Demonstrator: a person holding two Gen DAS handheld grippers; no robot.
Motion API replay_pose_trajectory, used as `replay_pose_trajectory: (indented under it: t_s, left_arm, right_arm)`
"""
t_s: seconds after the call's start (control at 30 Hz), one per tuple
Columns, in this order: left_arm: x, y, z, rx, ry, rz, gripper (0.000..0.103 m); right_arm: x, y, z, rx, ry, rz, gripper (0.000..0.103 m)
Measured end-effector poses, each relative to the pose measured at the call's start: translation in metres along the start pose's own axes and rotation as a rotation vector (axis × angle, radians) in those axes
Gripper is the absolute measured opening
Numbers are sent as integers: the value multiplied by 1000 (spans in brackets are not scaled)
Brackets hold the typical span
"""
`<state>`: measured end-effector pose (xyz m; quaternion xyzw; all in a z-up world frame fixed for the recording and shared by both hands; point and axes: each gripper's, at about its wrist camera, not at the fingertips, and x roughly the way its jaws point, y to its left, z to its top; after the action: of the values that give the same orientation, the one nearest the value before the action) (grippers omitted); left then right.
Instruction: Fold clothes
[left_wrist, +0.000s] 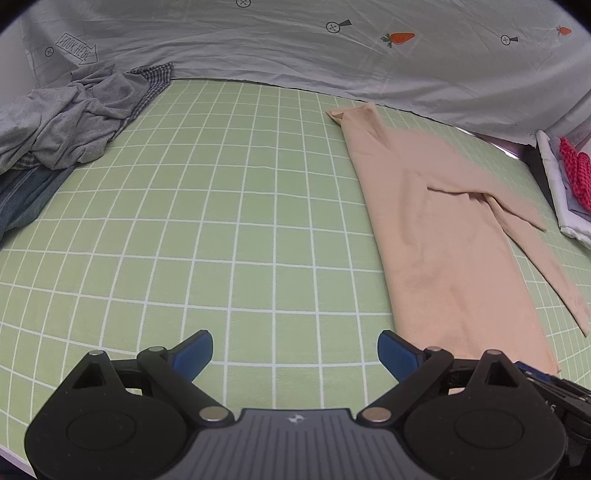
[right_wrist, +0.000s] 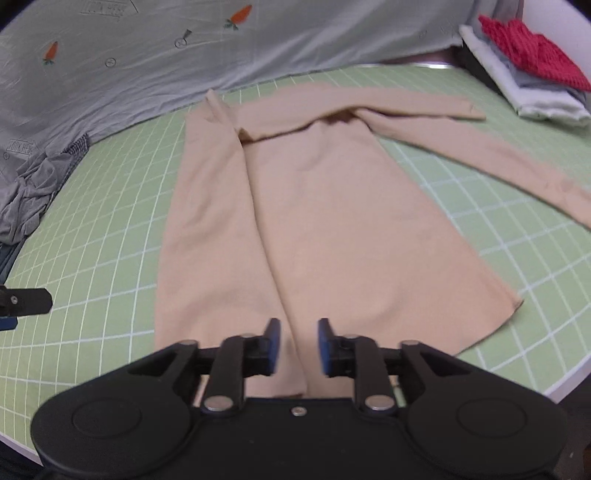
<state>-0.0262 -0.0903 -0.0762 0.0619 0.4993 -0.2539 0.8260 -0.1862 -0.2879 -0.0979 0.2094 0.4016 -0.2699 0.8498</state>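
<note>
Beige top (right_wrist: 332, 229) lies on green gridded mat (left_wrist: 207, 229).

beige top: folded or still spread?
Partly folded. The beige top has its left side and one sleeve turned in over the body; the other sleeve lies out on the mat.

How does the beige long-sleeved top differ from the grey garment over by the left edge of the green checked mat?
The beige long-sleeved top lies spread flat, one side already folded in lengthwise; the grey garment is a crumpled heap. The beige top lies alone on the green checked mat; the grey garment sits on other clothes, a checked piece and denim. The beige top is just ahead of the grippers; the grey garment lies farther off. Neither is gripped.
</note>
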Motion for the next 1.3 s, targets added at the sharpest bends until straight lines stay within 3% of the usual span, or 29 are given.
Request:
replay_pose_trajectory:
  t_s: [0.2, 0.67, 0.97, 1.17, 1.23, 1.3]
  left_arm:
    - [13, -30, 12, 13, -3, 1, 96]
    - [80, -100, 58, -25, 40, 55, 96]
    - [133, -101, 110, -47, 59, 152, 96]
    - [160, -99, 134, -61, 80, 207, 96]
    - [164, -97, 136, -76, 87, 210, 96]
    - [166, -95, 136, -90, 93, 205, 96]
  right_arm:
    - [2, -18, 24, -52, -33, -7, 61]
    - [55, -102, 112, -71, -60, -19, 65]
    - [139, -189, 212, 42, -105, -164, 72]
    - [195, -238, 265, 124, -101, -234, 71]
    - [203, -243, 270, 123, -102, -226, 67]
    - [208, -243, 271, 102, -101, -214, 51]
